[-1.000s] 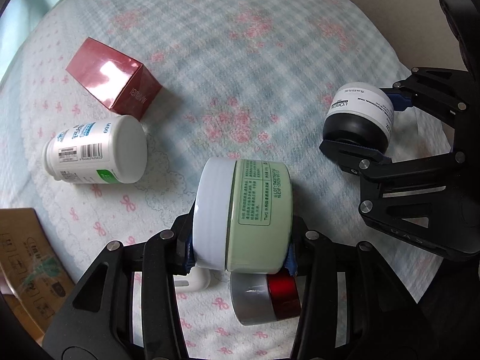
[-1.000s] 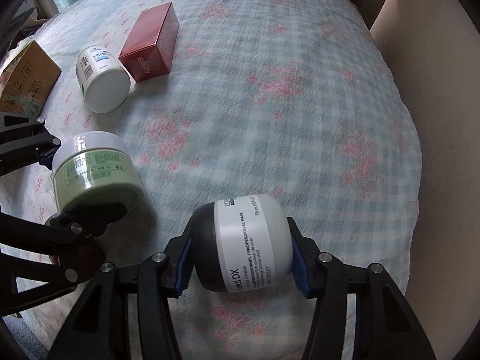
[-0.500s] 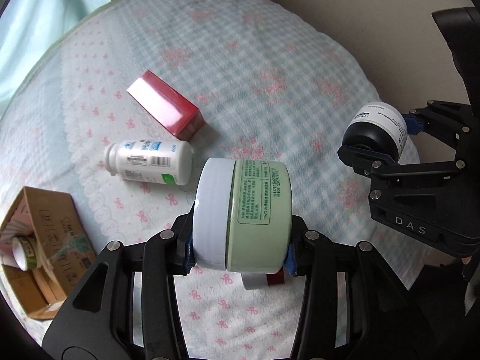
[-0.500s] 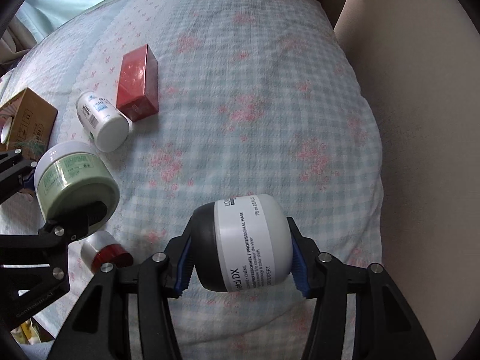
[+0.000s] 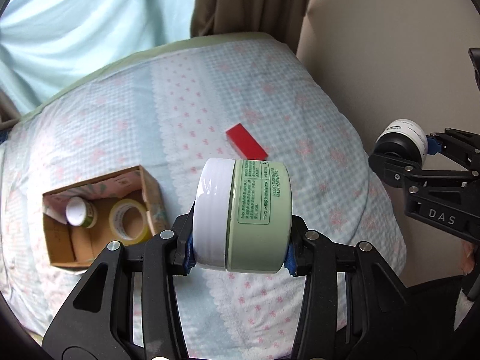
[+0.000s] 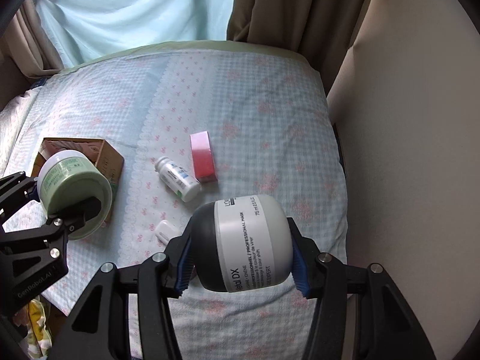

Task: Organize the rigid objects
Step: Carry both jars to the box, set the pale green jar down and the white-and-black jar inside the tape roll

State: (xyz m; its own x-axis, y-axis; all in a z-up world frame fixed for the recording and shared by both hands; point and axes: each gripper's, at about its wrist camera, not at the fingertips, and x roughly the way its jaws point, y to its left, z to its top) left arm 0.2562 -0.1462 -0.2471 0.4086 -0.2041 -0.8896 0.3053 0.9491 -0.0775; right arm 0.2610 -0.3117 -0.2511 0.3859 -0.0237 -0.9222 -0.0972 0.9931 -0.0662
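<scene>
My left gripper [image 5: 240, 255] is shut on a green jar with a white lid [image 5: 243, 216], held high above the bed; it also shows in the right wrist view [image 6: 75, 192]. My right gripper [image 6: 243, 267] is shut on a black-and-white jar [image 6: 249, 243], also raised; it shows at the right of the left wrist view [image 5: 402, 144]. An open cardboard box [image 5: 150, 186] lies on the bed at the left, holding a roll of yellow tape [image 5: 129, 222] and a small white-lidded jar [image 5: 79, 211]. A red box [image 6: 202, 156] and a white pill bottle [image 6: 177, 178] lie on the bed.
A small white case [image 6: 165, 231] lies on the quilt near the pill bottle. The bed's quilt [image 6: 240, 90] is pale blue with pink flowers. A beige wall [image 6: 405, 150] stands at the right, curtains [image 6: 285, 9] at the back.
Both grippers have risen well above the bed with their jars. The left view has swung left, bringing the cardboard box into view; the bed objects look smaller.
</scene>
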